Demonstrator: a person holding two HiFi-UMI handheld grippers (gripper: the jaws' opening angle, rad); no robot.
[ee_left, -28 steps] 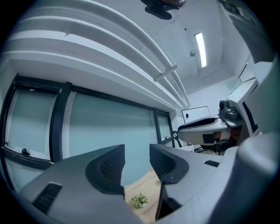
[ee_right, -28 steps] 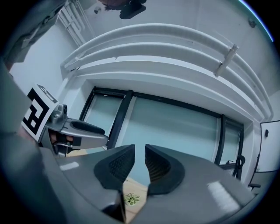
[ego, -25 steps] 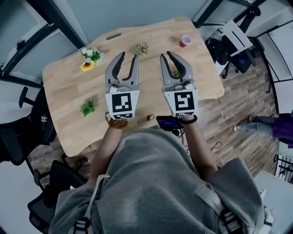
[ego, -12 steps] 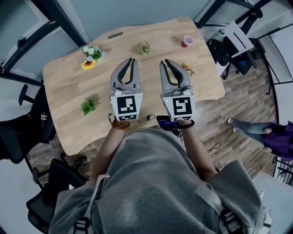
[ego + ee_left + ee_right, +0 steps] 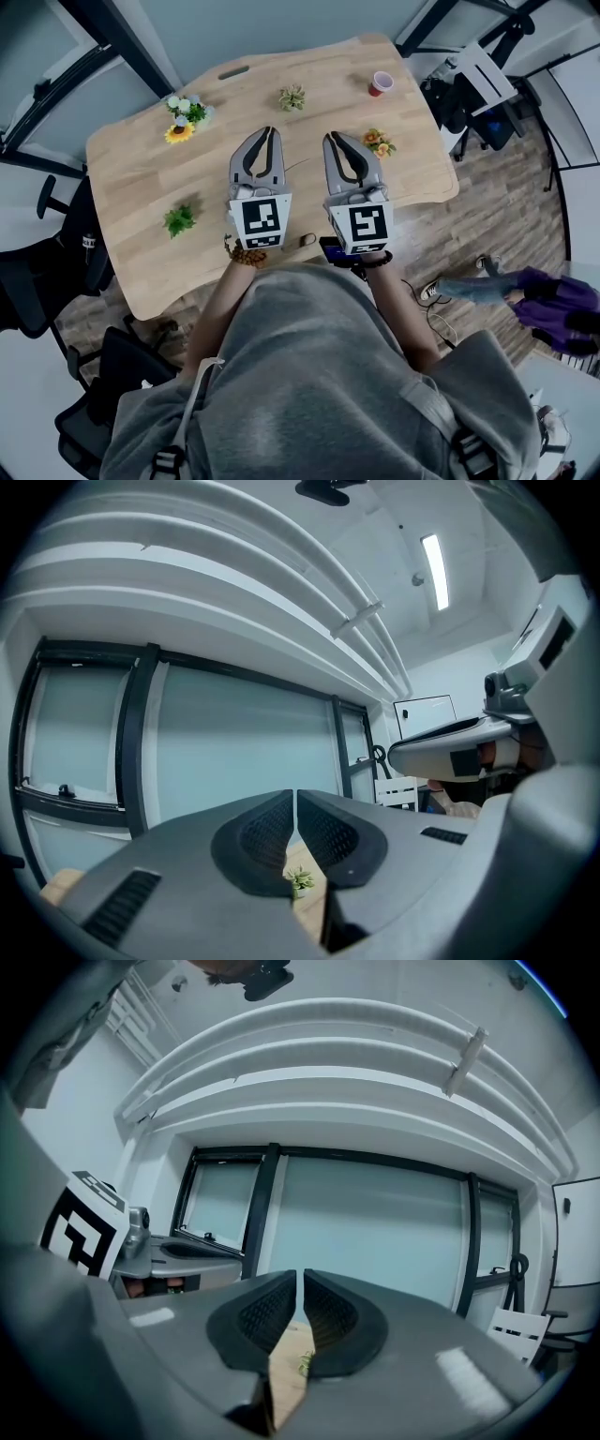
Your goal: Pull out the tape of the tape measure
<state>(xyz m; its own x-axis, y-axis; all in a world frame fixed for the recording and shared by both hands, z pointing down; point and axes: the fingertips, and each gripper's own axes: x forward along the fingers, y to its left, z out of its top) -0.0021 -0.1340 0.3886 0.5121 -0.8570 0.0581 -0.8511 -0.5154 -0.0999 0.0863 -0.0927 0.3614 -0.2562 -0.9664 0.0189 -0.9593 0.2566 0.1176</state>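
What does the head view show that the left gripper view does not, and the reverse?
Only the head view: the red cup, the sunflower bunch and the person's grey top. Only the left gripper view: a ceiling light and tall windows. Both: the wooden table and the left hand-held gripper, its jaws just been closing, nothing between them.

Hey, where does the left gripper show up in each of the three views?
Head view: left gripper left of centre above the wooden table, jaws just closed, nothing between them.
Left gripper view: left gripper fills bottom centre.
Right gripper view: left gripper at middle left, side-on.
Shared landmark: the wooden table, seen through the gap under the jaws in both gripper views.
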